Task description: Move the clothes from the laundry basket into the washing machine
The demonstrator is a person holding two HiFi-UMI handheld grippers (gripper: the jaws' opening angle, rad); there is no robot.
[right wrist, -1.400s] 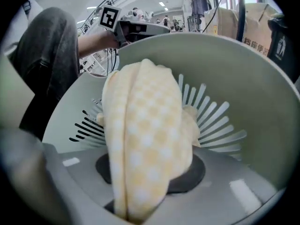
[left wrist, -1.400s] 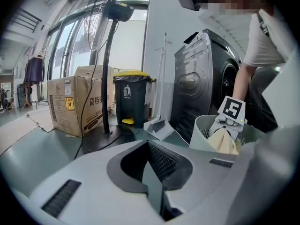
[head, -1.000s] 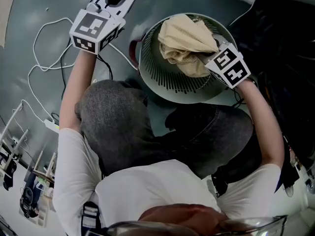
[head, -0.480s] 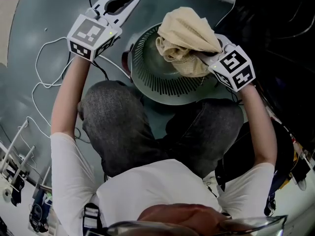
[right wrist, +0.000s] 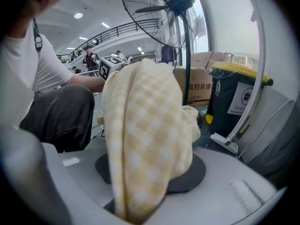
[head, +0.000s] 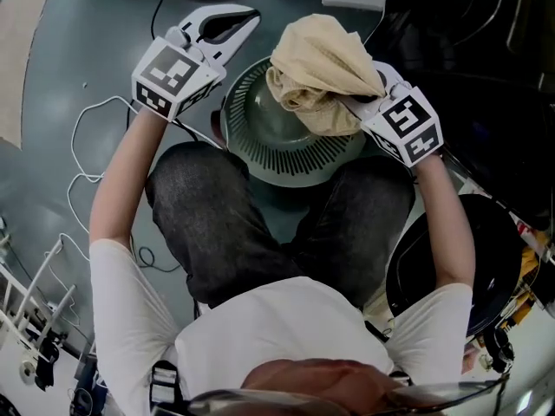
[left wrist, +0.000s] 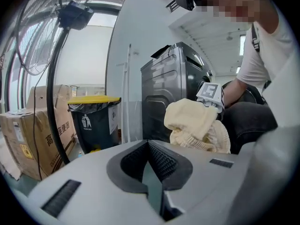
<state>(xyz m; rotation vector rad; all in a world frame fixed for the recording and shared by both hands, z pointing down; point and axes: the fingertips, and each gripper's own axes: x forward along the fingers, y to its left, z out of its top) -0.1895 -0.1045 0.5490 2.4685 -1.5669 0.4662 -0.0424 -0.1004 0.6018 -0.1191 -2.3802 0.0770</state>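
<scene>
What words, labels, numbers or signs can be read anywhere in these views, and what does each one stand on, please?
"高档…便": cardboard box, partly hidden, reading uncertain.
Litter pictogram, no words: yellow-lidded bin; its white label is too small to read.
Square coded markers, no letters: cubes of left gripper and right gripper.
None on the yellow checked cloth.
</scene>
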